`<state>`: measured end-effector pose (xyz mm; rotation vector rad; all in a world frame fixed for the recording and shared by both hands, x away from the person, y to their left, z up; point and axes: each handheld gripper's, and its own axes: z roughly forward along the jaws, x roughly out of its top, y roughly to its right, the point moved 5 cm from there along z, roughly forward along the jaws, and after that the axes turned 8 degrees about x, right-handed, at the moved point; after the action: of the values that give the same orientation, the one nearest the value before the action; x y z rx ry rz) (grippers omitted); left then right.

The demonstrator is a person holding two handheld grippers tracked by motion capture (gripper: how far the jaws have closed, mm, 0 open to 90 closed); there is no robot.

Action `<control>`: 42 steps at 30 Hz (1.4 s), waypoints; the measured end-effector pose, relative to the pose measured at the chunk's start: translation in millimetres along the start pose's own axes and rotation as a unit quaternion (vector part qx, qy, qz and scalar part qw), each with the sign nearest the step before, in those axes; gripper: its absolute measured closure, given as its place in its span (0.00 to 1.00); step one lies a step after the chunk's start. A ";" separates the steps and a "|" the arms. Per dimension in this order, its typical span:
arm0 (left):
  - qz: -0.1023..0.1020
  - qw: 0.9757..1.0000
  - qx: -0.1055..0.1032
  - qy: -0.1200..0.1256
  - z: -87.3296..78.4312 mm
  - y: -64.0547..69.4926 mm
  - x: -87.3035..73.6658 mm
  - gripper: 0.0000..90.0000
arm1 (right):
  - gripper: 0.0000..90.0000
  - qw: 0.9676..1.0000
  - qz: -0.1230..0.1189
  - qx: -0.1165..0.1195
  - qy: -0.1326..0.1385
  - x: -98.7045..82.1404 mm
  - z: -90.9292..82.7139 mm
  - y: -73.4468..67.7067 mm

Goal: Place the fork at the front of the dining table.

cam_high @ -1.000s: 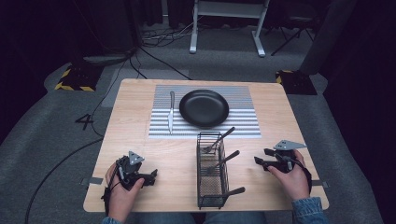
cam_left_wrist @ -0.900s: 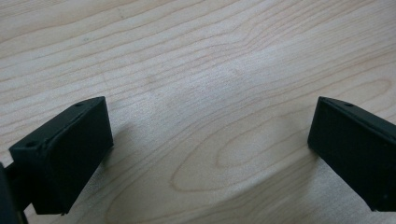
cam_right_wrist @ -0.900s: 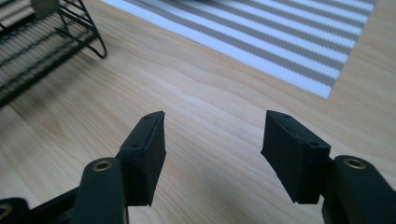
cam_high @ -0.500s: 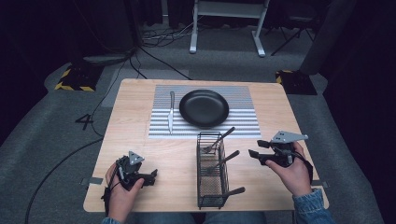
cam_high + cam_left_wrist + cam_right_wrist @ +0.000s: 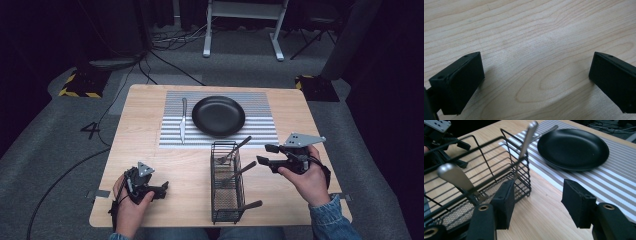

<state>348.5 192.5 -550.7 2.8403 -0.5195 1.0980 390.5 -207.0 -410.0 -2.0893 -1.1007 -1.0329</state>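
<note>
A black wire basket [image 5: 227,200] stands at the table's near middle with three metal utensils leaning in it, handles [image 5: 242,171] pointing right. Beyond it a black plate [image 5: 218,116] and a knife [image 5: 183,120] lie on a striped placemat [image 5: 260,131]. My right gripper [image 5: 265,154] hovers just right of the basket, open; its jaws have just been closing a little, with nothing between them. In the right gripper view it [image 5: 539,205] faces the basket's corner [image 5: 524,182], a handle [image 5: 527,137] and the plate [image 5: 574,147]. My left gripper [image 5: 162,189] rests open over bare wood [image 5: 534,50].
The wooden table [image 5: 140,135] has bare room left of the placemat and along its right edge. Behind the table, on the grey floor, are cables and a white stand [image 5: 240,20]. The left gripper [image 5: 439,135] shows beyond the basket in the right gripper view.
The right hand has lifted its gripper off the table and carried it slightly toward the basket. The left hand and the utensils have stayed put.
</note>
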 end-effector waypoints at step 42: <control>-0.001 1.000 0.000 0.000 0.0 0.1 0.0 0.00 | 0.86 0.999 0.005 0.036 -0.016 41.6 40.8 0.2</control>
<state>348.5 192.4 -550.7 2.8399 -0.5170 1.0993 421.1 -158.9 -398.0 -2.0593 -1.1245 -0.9446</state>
